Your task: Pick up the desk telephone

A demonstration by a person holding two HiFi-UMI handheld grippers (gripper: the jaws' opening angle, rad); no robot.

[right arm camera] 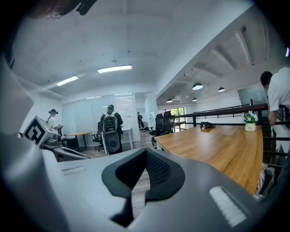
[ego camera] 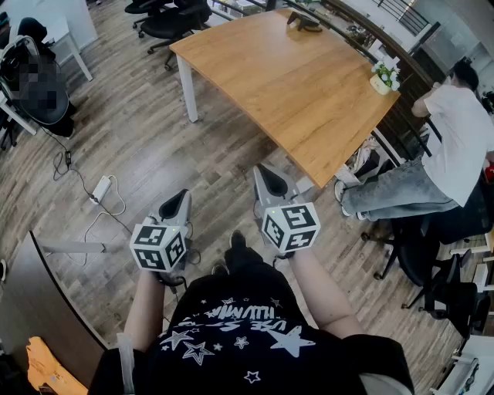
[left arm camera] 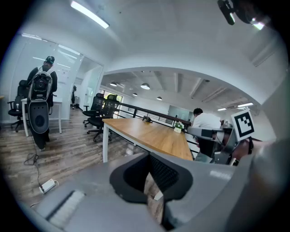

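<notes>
The desk telephone (ego camera: pixel 303 23) sits at the far end of the table (ego camera: pixel 309 100), a small, dark, low shape close to the edge that runs along the black railing (right arm camera: pixel 226 110). It is well apart from both of my tools. The table has a smooth, pale wooden top on white legs. Apart from the phone it carries only a small white pot of flowers (ego camera: pixel 384 77) at its right corner, so nothing lies on the top between me and the phone. A seated person (ego camera: pixel 455 139) in a white shirt and jeans is just beside that corner. Black mesh office chairs (ego camera: pixel 174 19) crowd the far left end. The grey wood-plank floor (ego camera: pixel 139 131) stretches in front of me, with a white power strip (ego camera: pixel 101 187) and its loose cable on the left. In the gripper views, someone with a bulky backpack (left arm camera: pixel 40 102) stands further off. My left hand-held gripper (ego camera: pixel 179 202) has its grey jaws brought together at the tips with nothing between the ribbed black pads. My right hand-held gripper (ego camera: pixel 268 181) is likewise closed and empty. Both are held over the floor, short of the table's near corner.
</notes>
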